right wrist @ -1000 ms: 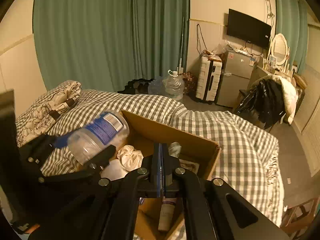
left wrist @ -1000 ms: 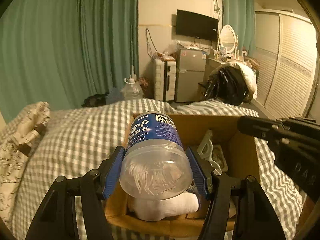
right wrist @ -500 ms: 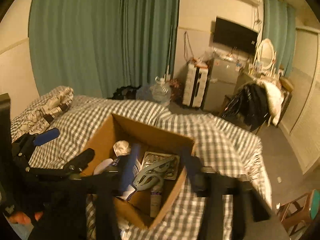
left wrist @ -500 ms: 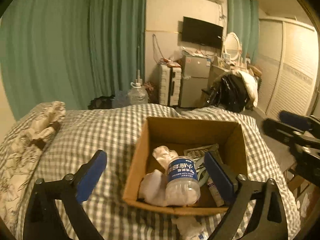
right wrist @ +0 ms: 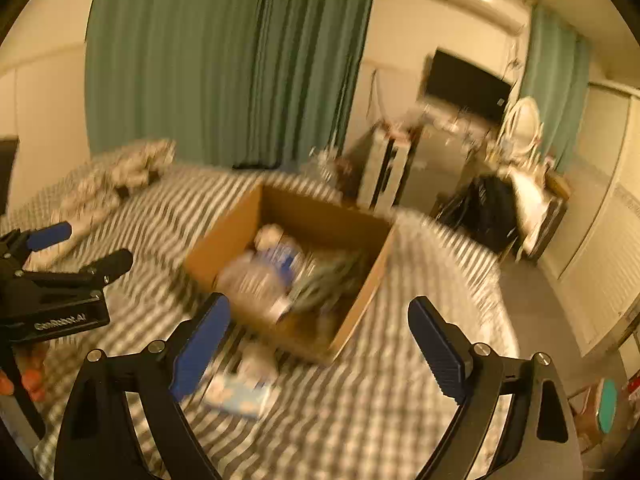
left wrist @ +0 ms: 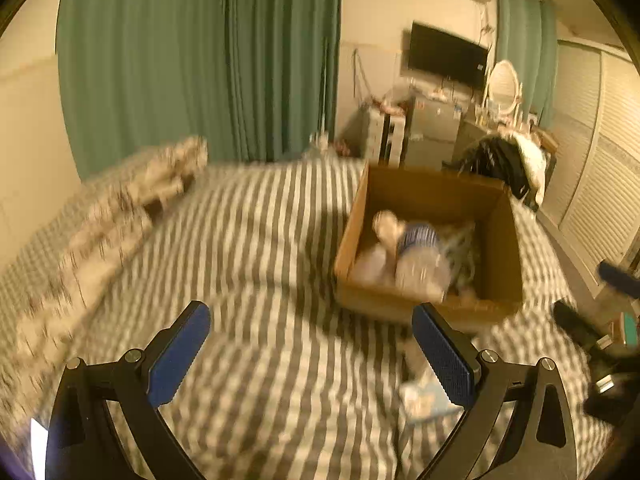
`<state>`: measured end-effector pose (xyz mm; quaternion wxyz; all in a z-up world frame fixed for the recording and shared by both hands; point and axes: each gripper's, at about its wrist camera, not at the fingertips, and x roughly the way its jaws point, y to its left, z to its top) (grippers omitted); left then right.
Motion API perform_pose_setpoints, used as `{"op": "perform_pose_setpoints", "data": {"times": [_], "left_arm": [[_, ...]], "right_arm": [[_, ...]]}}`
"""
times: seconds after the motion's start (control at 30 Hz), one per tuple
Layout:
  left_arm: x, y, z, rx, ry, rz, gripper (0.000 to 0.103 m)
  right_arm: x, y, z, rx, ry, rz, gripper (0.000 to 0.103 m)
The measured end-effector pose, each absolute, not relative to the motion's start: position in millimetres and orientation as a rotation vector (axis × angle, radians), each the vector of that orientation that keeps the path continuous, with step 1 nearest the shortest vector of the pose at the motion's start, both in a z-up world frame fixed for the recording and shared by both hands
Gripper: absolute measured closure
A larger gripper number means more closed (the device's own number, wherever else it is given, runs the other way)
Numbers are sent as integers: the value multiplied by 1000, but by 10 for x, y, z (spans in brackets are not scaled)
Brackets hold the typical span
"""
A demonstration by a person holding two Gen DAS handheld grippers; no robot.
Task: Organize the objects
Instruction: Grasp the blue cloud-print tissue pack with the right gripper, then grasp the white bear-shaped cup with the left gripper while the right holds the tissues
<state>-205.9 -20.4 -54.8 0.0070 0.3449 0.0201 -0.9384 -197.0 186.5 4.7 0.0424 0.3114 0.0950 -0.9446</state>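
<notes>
A cardboard box point(left wrist: 502, 240) point(right wrist: 224, 244) stands on the checked bed. A clear bottle with a blue label point(left wrist: 420, 254) point(right wrist: 260, 276) lies inside it among white cloth and other items. A light blue packet point(left wrist: 424, 398) point(right wrist: 238, 396) and a white crumpled item point(right wrist: 258, 356) lie on the bed in front of the box. My left gripper point(left wrist: 310, 354) is open and empty, back from the box; it also shows in the right wrist view point(right wrist: 78, 246). My right gripper point(right wrist: 320, 340) is open and empty above the bed; it also shows in the left wrist view point(left wrist: 588, 302). Both views are blurred.
Patterned pillows point(left wrist: 132, 200) lie at the bed's far left. Green curtains point(left wrist: 200, 60), a suitcase point(right wrist: 386, 164), a small fridge point(left wrist: 432, 128), a chair with dark clothes point(left wrist: 500, 160) and a white wardrobe point(left wrist: 600, 160) stand beyond the bed.
My left gripper opened and dropped the bottle into the box, then pulled back and left. My right gripper went from shut to open and pulled back too.
</notes>
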Motion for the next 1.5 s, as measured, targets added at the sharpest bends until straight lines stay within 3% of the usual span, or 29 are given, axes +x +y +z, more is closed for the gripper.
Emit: {"op": "perform_pose_setpoints", "data": {"times": [0.13,0.27,0.37,0.67,0.73,0.77,1.0,1.27,1.5], "left_arm": [[-2024,-238,-873,1218,85,-2860,0],[-2017,-200,-1000,1219,-27,-2819,0],[-2037,-214,-1070,1247,-22,-2804,0],[-2053,-350,-1158,1294,74,-2771,0],[-2056,-347,-1175,1304,74,-2768,0],[-2052,-341,-1179,1303,70,-2767,0],[-1988,-283,-1171,1284,32,-2779,0],[-2023,92,-1146,1311,-85,-2803,0],[-2193,644,-1219,1350,-158,-2858,0]], "right_arm": [[-2070,1682,-588,1138,277,-2807,12],[-2190,1538,-1194,1365,245,-2684,12],[-2248,1407,-1353,1425,309,-2648,12],[-2469,1336,-1697,1590,245,-2541,12],[-2469,1326,-1731,1605,253,-2523,19],[-2464,1326,-1741,1606,246,-2512,27],[-2254,1374,-1559,1509,270,-2578,38],[-1958,1936,-941,1351,149,-2743,39],[-2111,2223,-677,1317,209,-2844,39]]}}
